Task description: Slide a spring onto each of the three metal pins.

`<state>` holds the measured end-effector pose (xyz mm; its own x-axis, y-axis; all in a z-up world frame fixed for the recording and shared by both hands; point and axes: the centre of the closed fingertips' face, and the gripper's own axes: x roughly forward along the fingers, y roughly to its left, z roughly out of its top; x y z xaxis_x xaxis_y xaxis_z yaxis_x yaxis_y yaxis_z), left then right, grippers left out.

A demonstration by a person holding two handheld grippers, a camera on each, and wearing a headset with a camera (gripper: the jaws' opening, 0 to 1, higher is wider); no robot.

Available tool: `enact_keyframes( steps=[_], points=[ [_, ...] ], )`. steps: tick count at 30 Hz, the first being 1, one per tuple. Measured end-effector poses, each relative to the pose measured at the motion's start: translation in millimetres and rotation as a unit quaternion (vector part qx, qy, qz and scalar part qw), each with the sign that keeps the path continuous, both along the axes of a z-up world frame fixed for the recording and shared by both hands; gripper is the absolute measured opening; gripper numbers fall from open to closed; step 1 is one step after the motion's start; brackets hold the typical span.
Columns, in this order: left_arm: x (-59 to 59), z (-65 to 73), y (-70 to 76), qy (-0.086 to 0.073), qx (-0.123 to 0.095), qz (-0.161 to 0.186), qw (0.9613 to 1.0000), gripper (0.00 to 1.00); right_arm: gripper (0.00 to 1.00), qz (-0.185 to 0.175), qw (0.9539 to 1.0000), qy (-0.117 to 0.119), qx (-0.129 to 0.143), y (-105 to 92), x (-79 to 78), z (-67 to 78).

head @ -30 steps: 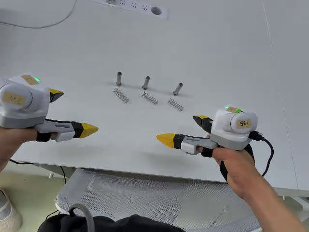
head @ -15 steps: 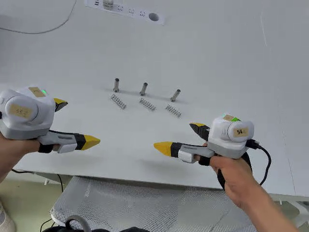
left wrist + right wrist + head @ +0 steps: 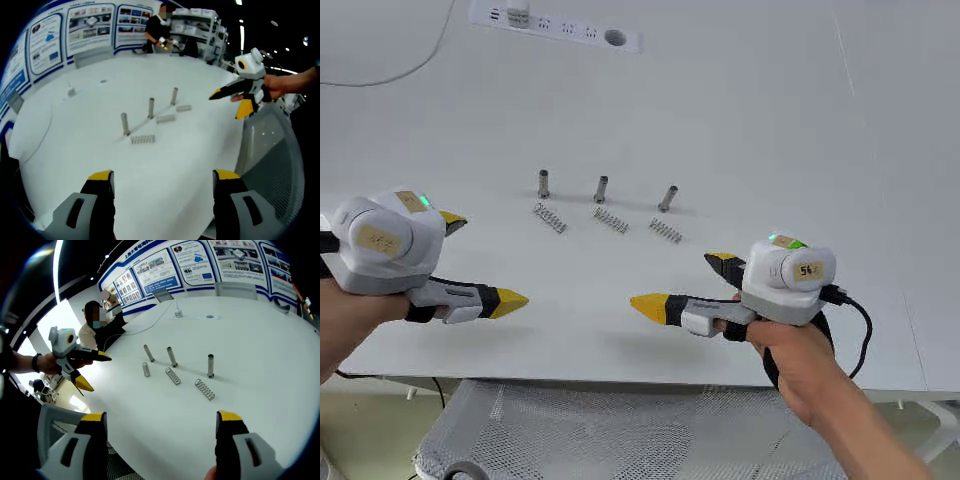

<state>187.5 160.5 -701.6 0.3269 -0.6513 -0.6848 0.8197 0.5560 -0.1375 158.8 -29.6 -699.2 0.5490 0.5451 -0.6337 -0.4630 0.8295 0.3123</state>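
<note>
Three short metal pins stand upright in a row on the white table: left pin (image 3: 543,183), middle pin (image 3: 601,189), right pin (image 3: 667,198). A spring lies flat just in front of each: left spring (image 3: 549,217), middle spring (image 3: 611,220), right spring (image 3: 665,231). My left gripper (image 3: 485,258) hovers open near the table's front left, well short of the springs. My right gripper (image 3: 680,280) is open at the front right, pointing left. In the left gripper view the pins (image 3: 151,108) and springs (image 3: 143,139) lie ahead of the open gripper (image 3: 164,176). The right gripper view shows the same row (image 3: 171,356).
A power strip (image 3: 555,27) lies at the table's far edge, with a thin cable (image 3: 380,78) at the far left. A mesh chair (image 3: 620,430) sits below the front edge. A person (image 3: 160,30) stands beyond the table. Bare tabletop surrounds the pins.
The head camera has tilted, so the whole scene sits lower and further left. Both grippers remain open and hold nearly the same places over the table. Pins and springs have not moved.
</note>
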Motion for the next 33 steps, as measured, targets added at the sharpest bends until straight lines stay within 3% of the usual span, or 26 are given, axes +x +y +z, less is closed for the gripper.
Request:
enact_keyframes(
  steps=[16,19,33],
  points=[
    [8.8,-13.3,-15.5,-0.006,0.024,-0.050,0.9984,0.82,0.91,-0.001,1.0000,0.002,0.001,-1.5,0.0,-1.8],
    [11.0,-14.5,-19.2,-0.002,0.021,-0.053,0.9984,0.82,0.91,0.000,1.0000,0.002,0.001,0.0,-0.4,-1.1],
    [19.3,-19.9,-37.7,-0.010,0.028,-0.086,0.9958,0.82,0.91,-0.003,1.0000,0.001,0.000,-3.5,-0.7,-0.7]
  ],
)
